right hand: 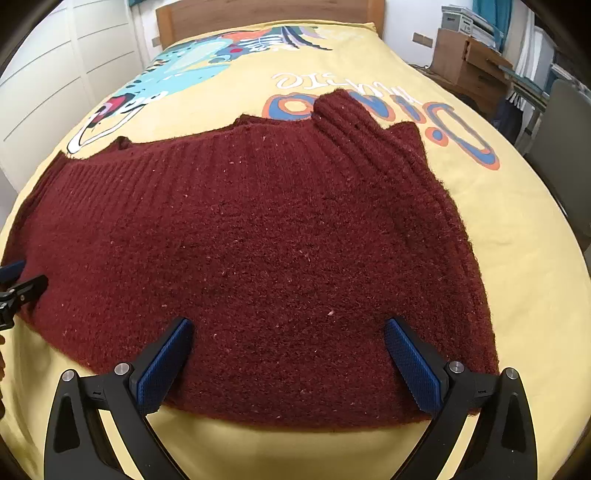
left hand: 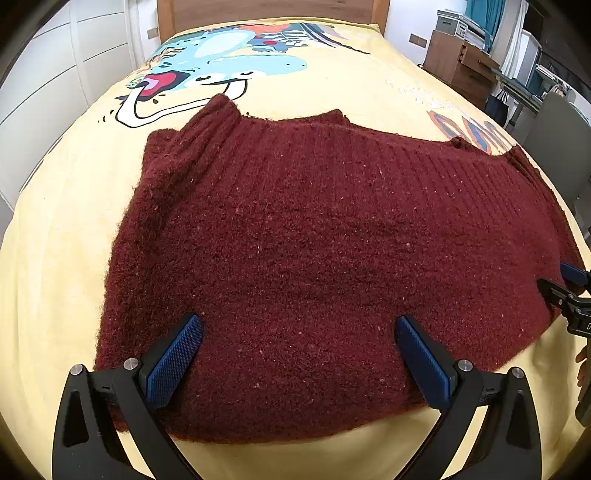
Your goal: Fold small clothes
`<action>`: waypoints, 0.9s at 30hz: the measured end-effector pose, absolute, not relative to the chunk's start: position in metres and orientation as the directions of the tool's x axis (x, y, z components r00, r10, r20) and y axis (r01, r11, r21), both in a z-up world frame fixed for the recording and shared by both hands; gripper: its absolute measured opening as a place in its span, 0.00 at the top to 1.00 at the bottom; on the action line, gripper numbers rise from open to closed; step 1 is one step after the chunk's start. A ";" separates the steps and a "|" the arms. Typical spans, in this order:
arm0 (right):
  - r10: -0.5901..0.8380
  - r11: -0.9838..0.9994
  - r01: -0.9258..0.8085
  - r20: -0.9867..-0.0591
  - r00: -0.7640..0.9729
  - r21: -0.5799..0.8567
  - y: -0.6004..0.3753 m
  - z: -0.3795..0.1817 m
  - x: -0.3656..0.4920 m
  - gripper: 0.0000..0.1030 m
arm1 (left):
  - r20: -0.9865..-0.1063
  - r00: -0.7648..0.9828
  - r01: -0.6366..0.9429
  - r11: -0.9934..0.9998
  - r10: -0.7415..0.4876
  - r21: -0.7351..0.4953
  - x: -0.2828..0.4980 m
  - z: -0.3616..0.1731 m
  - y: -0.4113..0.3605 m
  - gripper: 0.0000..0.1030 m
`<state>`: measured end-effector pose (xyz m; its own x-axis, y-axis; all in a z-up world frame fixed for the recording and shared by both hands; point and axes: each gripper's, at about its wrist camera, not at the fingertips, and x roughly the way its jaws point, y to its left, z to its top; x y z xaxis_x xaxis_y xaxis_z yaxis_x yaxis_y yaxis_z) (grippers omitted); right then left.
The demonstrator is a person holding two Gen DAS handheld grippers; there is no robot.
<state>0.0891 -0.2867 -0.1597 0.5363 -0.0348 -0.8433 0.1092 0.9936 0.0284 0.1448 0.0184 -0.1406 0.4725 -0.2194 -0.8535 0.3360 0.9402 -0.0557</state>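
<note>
A dark red knitted sweater (left hand: 314,240) lies spread flat on a yellow bedspread, its ribbed sleeves folded in over the body at both sides. My left gripper (left hand: 299,332) hovers open over the sweater's near left part, blue pads wide apart, nothing between them. In the right wrist view the same sweater (right hand: 258,240) fills the middle, and my right gripper (right hand: 288,332) stands open over its near right part. Each gripper shows at the edge of the other's view: the right gripper (left hand: 569,291) and the left gripper (right hand: 18,284).
The yellow bedspread (left hand: 55,277) has a cartoon print (left hand: 207,70) toward the wooden headboard (left hand: 273,11). White wardrobe doors (left hand: 44,81) stand left of the bed. A wooden cabinet (left hand: 461,62), a desk and a grey chair (left hand: 557,140) are on the right.
</note>
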 end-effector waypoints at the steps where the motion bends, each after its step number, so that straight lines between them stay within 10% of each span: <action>1: -0.039 0.994 0.109 -0.844 0.536 0.024 -0.286 -0.158 0.089 0.00 | -0.856 0.469 0.337 0.940 -0.218 -0.055 0.146 -0.140 0.018 0.01; 27: -0.045 0.993 0.114 -0.828 0.559 0.023 -0.279 -0.099 0.057 0.00 | -0.932 0.286 0.169 0.969 -0.221 -0.178 0.202 -0.094 0.114 0.01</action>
<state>0.0575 -0.2795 -0.0993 0.5586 -0.0451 -0.8282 0.1144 0.9932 0.0231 0.2018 0.1143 -0.0935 0.2857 -0.2213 -0.9324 0.1693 0.9693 -0.1782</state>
